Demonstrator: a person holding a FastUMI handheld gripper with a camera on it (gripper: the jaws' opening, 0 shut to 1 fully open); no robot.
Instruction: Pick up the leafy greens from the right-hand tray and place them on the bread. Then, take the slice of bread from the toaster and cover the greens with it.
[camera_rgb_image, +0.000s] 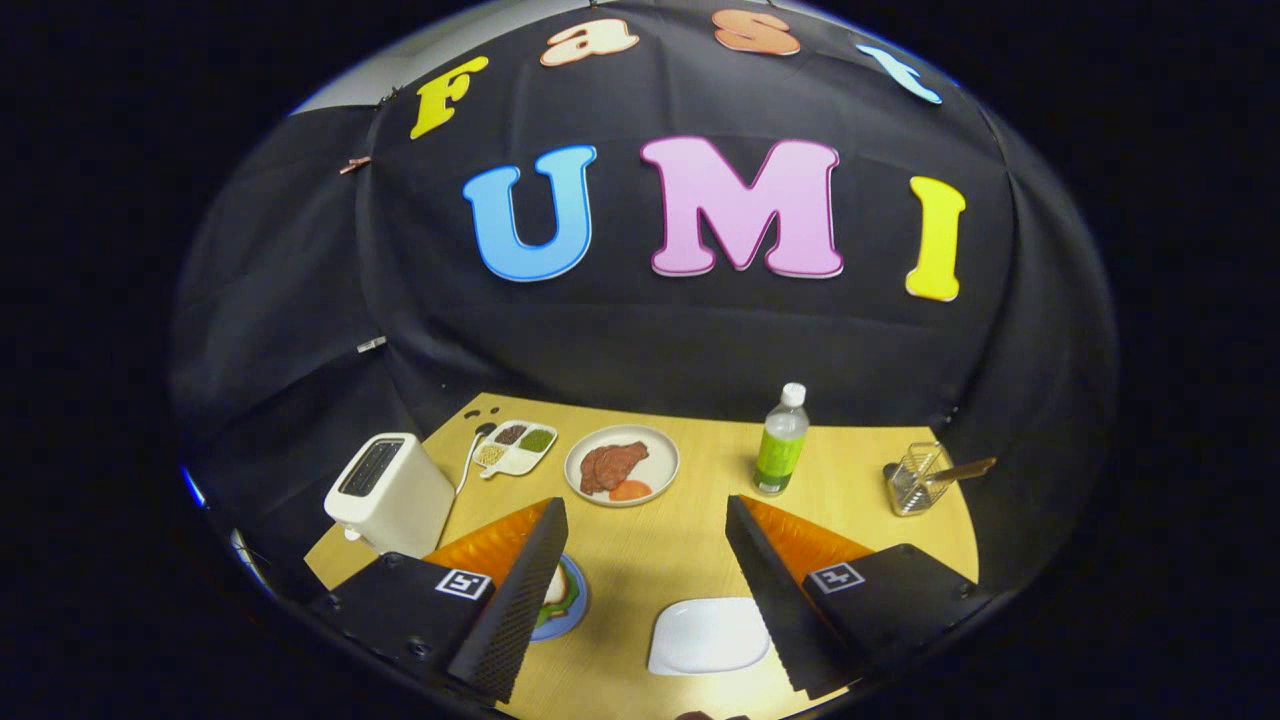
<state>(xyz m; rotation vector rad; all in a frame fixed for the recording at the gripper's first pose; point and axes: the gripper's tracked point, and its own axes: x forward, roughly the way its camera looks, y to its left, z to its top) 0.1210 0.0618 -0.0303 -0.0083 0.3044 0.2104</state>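
Observation:
My gripper (645, 505) is open, held above the wooden table with nothing between its fingers. A white toaster (388, 493) stands beyond the left finger; its top slots look dark and I cannot tell what is in them. A blue plate (574, 612) lies just right of the left finger and is mostly hidden by it. On the plate I see a pale bread slice (555, 588) with green leaves (566, 600) at its edge. A white rectangular tray (708, 635) lies low between the fingers, nearer the right one, showing bare white.
Beyond the fingertips sits a round plate (655, 450) with brown meat and an orange slice. A small divided dish (515, 447) of seasonings lies left of it. A green-labelled bottle (781, 440) stands ahead of the right finger, with a wire basket (916, 482) further right.

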